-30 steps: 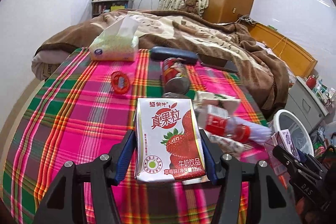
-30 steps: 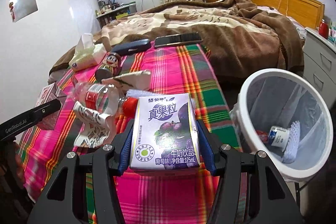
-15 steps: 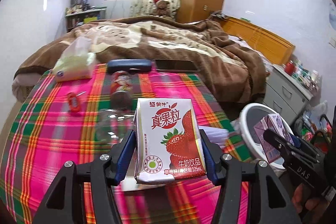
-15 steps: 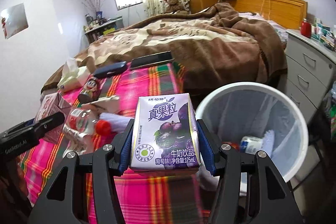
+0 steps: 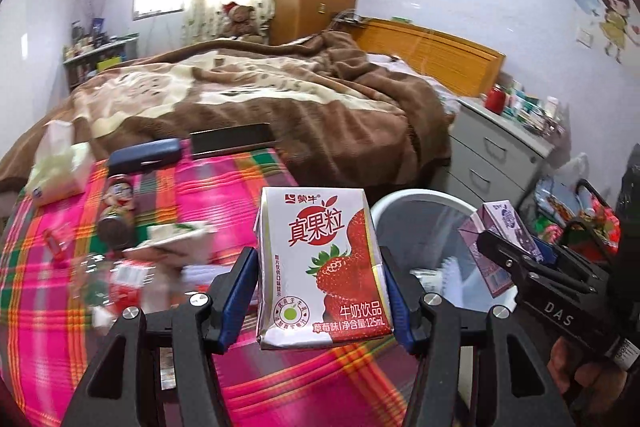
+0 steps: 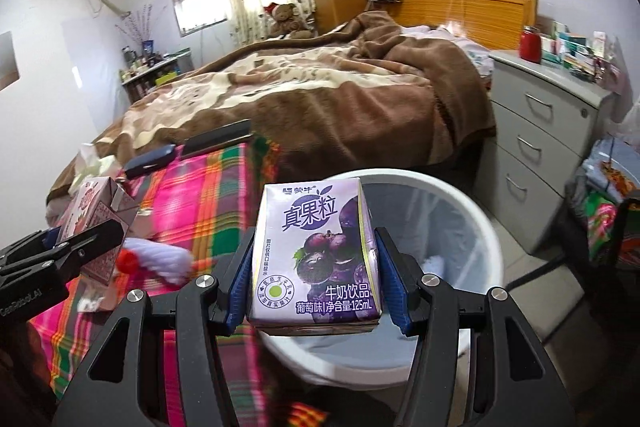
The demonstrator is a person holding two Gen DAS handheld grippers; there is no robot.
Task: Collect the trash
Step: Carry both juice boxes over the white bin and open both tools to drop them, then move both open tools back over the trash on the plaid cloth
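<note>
The left gripper (image 5: 318,301) is pinching a strawberry milk carton (image 5: 322,269) between its blue pads, and the right gripper (image 6: 316,289) is clamping a grape milk carton (image 6: 316,259) the same way. Both cartons are sitting upright, gripped on their side faces. The grape carton is hanging over the near rim of the white bin (image 6: 486,227); the strawberry carton is hanging over the edge of the plaid cloth (image 5: 224,187), just beside the bin.

Judgement: each carton should be carried fully past the rim before the pads part, the right one first, so the two grippers are not crowding the opening.

The cartons are glossy coated paperboard, wedge-topped and lightly dented. The bin is round, smooth plastic, lined with a thin clear bag. Beyond, a plastic bottle (image 5: 120,273), a can (image 5: 118,215) and a tissue pack (image 5: 58,167) are lying on the cloth, before a plush brown blanket (image 5: 280,107).
</note>
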